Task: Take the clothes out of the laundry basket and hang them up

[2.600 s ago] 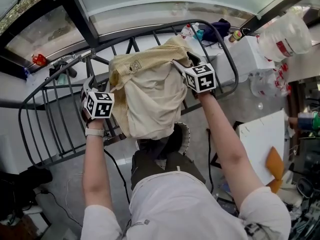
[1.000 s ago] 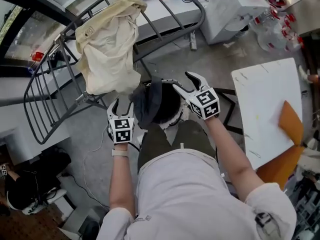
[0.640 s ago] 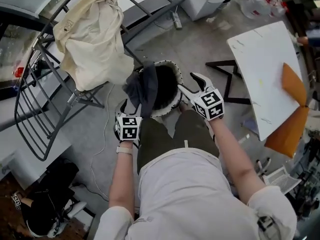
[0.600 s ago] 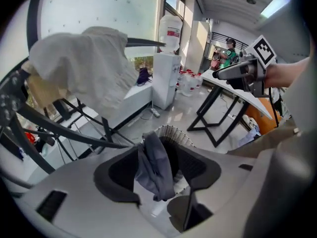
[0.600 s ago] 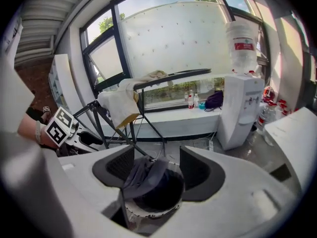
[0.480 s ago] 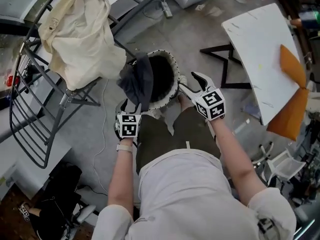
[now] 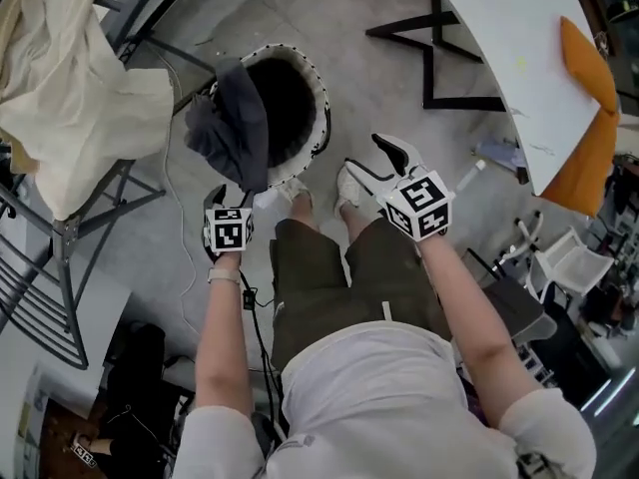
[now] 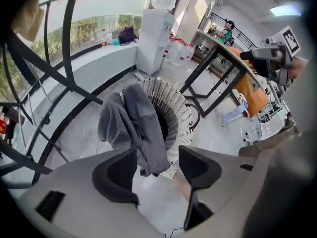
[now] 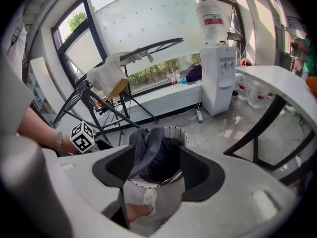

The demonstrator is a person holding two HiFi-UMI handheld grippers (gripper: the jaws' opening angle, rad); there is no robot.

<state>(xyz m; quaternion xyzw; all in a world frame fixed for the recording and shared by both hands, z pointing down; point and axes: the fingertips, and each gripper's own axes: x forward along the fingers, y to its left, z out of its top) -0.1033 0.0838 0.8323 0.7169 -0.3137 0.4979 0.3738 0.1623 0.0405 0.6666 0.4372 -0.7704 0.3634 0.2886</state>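
The round laundry basket (image 7: 318, 96) stands on the floor by the person's feet, with a dark grey garment (image 7: 232, 128) draped over its left rim. A cream garment (image 7: 60, 88) hangs on the drying rack at upper left. My left gripper (image 7: 222, 200) is open and empty, just short of the grey garment's lower edge. My right gripper (image 7: 367, 158) is open and empty to the basket's right. In the left gripper view the grey garment (image 8: 133, 125) hangs ahead of the open gripper (image 8: 158, 165). In the right gripper view the basket (image 9: 174, 133) and garment (image 9: 146, 148) lie beyond the open gripper (image 9: 156, 170).
The dark metal drying rack (image 7: 95, 193) stands left of the basket. A white table (image 7: 519, 48) with black legs and an orange sheet (image 7: 589, 118) is at the right. A water dispenser (image 9: 218, 78) stands by the window. A cable (image 7: 185, 267) runs across the floor.
Both grippers let go of the cream garment, which stays on the rack, and came down toward the basket. The view swung from the rack to the floor.
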